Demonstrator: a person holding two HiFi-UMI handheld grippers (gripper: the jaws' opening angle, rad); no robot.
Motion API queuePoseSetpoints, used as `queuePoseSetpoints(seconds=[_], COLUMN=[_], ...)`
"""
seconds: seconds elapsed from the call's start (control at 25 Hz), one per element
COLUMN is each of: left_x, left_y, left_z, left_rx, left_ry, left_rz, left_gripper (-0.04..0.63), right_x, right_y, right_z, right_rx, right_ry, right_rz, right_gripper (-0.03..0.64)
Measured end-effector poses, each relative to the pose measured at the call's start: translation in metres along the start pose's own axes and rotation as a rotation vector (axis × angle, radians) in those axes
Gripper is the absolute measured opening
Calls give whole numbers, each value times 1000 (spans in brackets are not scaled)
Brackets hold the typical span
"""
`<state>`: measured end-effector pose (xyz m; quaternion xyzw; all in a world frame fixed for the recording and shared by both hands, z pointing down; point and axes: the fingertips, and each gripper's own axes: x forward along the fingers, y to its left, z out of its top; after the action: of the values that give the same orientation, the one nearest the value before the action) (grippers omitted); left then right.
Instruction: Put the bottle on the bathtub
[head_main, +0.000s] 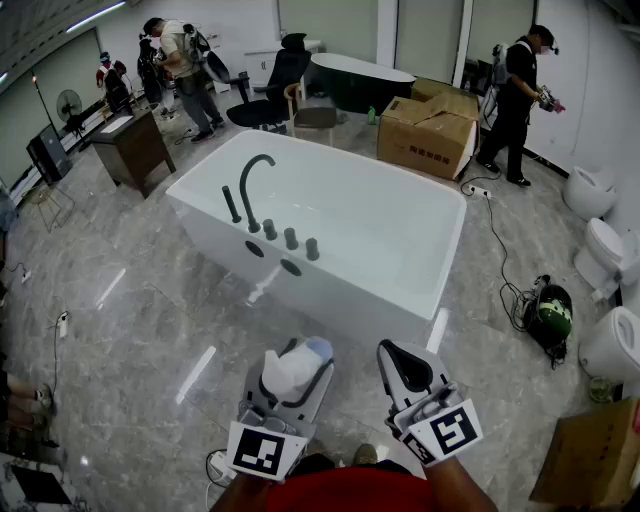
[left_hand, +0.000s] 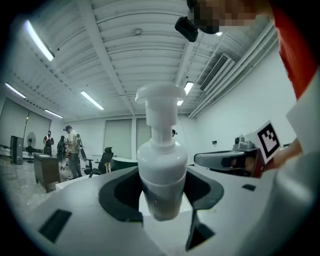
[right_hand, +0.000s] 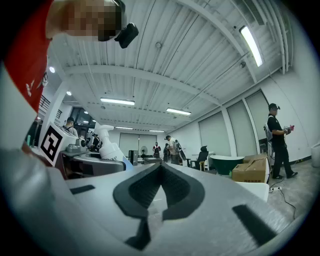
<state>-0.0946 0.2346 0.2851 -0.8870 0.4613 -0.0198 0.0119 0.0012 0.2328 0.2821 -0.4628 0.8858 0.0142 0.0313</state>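
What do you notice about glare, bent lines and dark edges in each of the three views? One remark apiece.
Head view: light glares in streaks on the glossy floor, and the rim of the bathtub bows. Left gripper view: the ceiling beams curve round the bottle, with black corners. Right gripper view: the strip light burns out white; corners black too.

The bottle (left_hand: 161, 165) was smooth white plastic with a soft sheen, its lower part more see-through. The bathtub (head_main: 400, 225) looked glossy, smooth and white, and its tap (head_main: 252, 185) matt black. The floor (head_main: 130, 320) was polished grey stone-like tile that mirrored the lights. The cardboard box (head_main: 430, 130) was dull brown. The right gripper (right_hand: 160, 172) was matt pale grey plastic with black pads.
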Motion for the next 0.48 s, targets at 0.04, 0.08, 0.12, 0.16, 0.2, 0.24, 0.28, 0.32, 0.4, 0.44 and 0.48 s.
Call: queuePoseSetpoints(seconds=[0.04, 0.08, 0.12, 0.16, 0.2, 0.24, 0.28, 0.32, 0.4, 0.44, 0.48], left_x=[0, -1, -1, -1, -1, -1, -1, -2, -3, -3, -4], left_y=[1, 1, 1, 2, 2, 3, 5, 7, 13, 16, 20], left_z=[0, 0, 0, -1, -1, -1, -1, 0, 0, 0, 0], left_rx=[-1, -1, -2, -2, -3, -4, -4, -3, -1, 1, 2], left_ry=[-1, -1, -2, -3, -3, -5, -7, -10, -15, -18, -20], left_rz=[-2, -4, -6, -8, -9, -11, -12, -13, -15, -16, -18], left_gripper=[230, 230, 230, 230, 230, 230, 230, 230, 230, 230, 230], right_x=[1, 2, 2, 3, 4, 5, 7, 9, 15, 18, 21], right_y=[1, 2, 3, 3, 4, 5, 6, 7, 10, 11, 13], right_z=[0, 0, 0, 0, 0, -1, 0, 0, 0, 0, -1], right_rx=[-2, -3, -5, -6, -7, -5, 0, 6, 14, 15, 14], right_ry=[0, 0, 0, 0, 0, -1, -4, -8, -11, -9, -6], right_rz=[-1, -1, -1, -1, -1, 0, 2, 5, 4, 2, 0], right_gripper=[5, 5, 5, 5, 5, 5, 5, 5, 5, 5, 5])
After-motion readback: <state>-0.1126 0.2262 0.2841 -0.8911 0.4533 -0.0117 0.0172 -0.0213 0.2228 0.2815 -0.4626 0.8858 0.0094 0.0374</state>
